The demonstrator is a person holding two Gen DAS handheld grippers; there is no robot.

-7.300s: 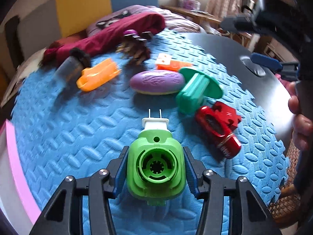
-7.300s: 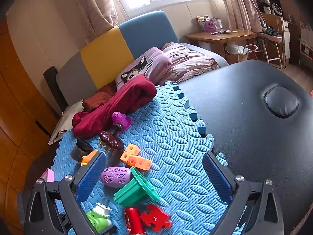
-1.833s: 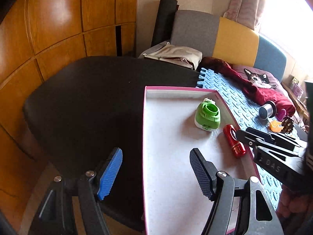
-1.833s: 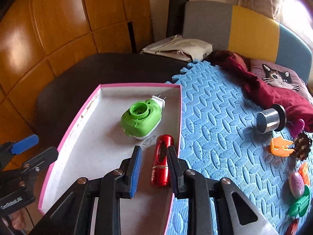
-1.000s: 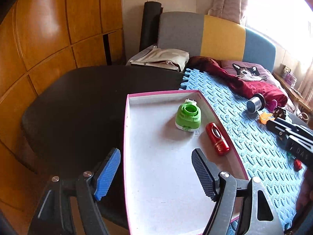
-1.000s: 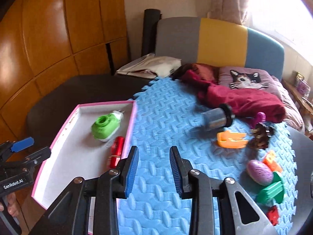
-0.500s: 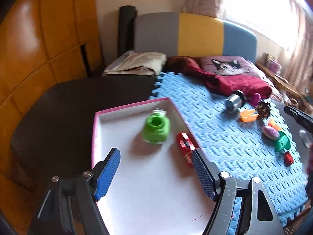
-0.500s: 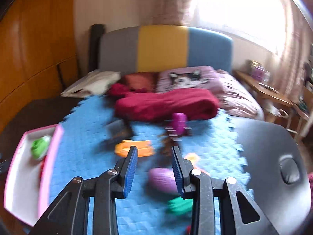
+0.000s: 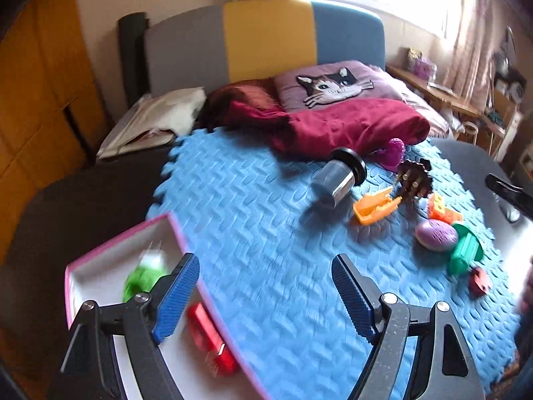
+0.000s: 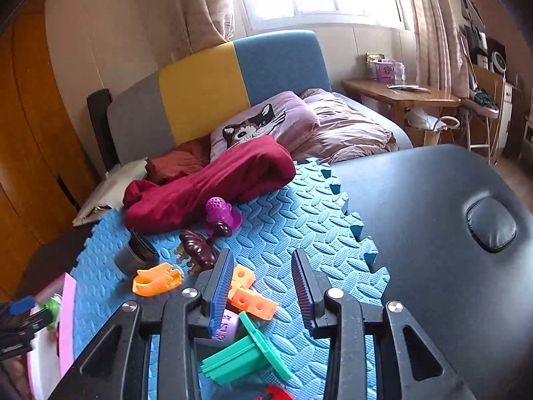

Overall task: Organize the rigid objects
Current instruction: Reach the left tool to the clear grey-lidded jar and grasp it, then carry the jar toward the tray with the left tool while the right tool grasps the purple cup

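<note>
My left gripper [image 9: 266,286] is open and empty above the blue foam mat [image 9: 253,220], at the pink-rimmed tray's [image 9: 110,243] right edge. The tray holds the green plug-in device [image 9: 141,278] and the red object [image 9: 210,343], both blurred. My right gripper [image 10: 261,291] is open and empty, low over the orange block [image 10: 253,301], purple oval [image 10: 223,328] and green flanged piece [image 10: 246,355]. A metal cup [image 9: 338,176], orange clip [image 9: 374,206], brown claw toy [image 9: 413,180], purple oval [image 9: 436,235], green piece [image 9: 464,250] and small red piece [image 9: 479,281] lie on the mat.
A dark red cloth [image 10: 213,183] and a cat pillow [image 10: 263,126] lie at the mat's far edge. A purple toy [image 10: 221,215] sits near the cloth. The black padded table [image 10: 433,233] extends to the right of the mat.
Both grippers swung right, away from the tray and towards the loose objects. The right gripper has dropped low over the orange block and has opened wider.
</note>
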